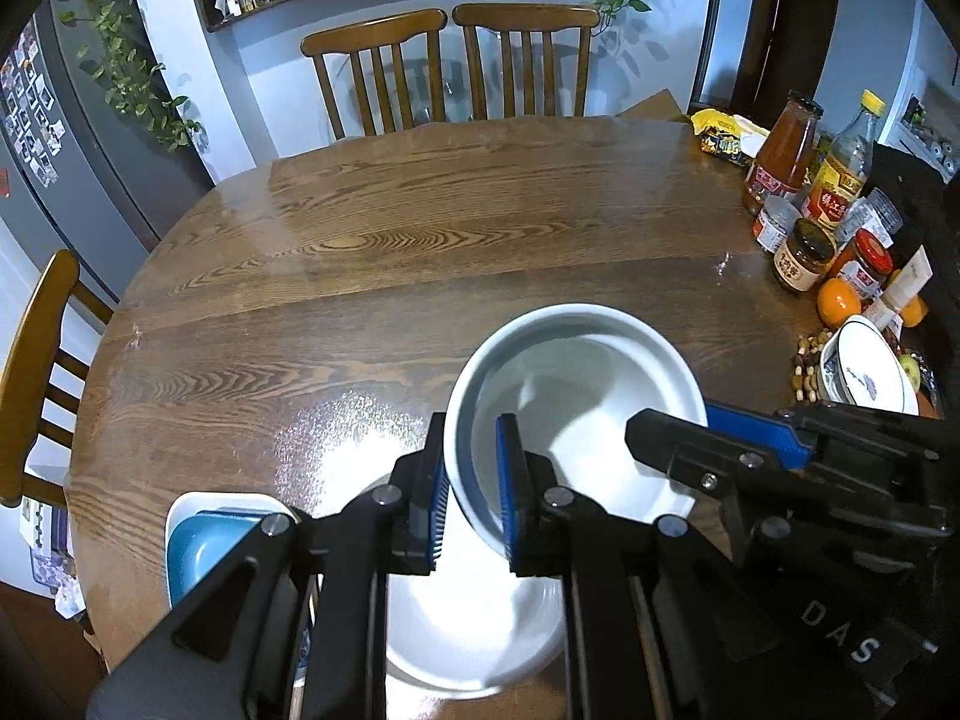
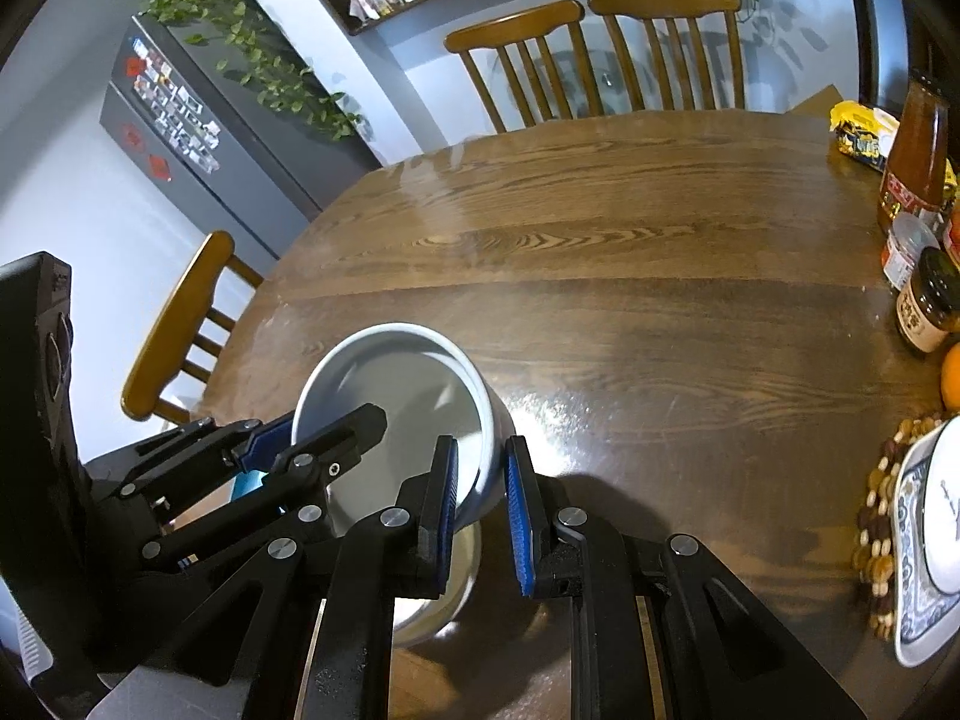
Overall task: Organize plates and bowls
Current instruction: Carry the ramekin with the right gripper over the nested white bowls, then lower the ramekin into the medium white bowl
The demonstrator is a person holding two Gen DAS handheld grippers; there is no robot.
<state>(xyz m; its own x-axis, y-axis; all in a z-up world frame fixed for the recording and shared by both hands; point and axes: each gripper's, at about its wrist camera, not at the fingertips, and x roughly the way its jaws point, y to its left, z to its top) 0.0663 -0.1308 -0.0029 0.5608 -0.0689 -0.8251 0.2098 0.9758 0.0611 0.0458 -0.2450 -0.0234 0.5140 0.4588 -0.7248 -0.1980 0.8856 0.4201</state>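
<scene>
Both grippers clamped the deep round white ceramic bowl (image 1: 576, 414) above the wooden tabletop (image 1: 420, 228): left gripper (image 1: 474, 498) pinching its seven-o'clock rim, right gripper (image 2: 480, 510) its four-o'clock rim. It hung tilted directly over a second white bowl (image 1: 480, 630), likely its nesting target.

The left gripper (image 1: 471, 492) points steeply down, its two blue-padded fingers (image 1: 509, 480) drawn close together and pinched on the near-left rim of a white bowl (image 1: 576, 402) — one pad outside the wall, one inside. The right gripper (image 2: 480, 507) comes in from the opposite side and clamps the same bowl's rim in the same way, its left finger inside the bowl and its right finger (image 2: 521, 516) outside. Each gripper shows in the other's view — black linkages and a blue pad reaching across to the rim — so the bowl hangs between the two, tilted.
</scene>
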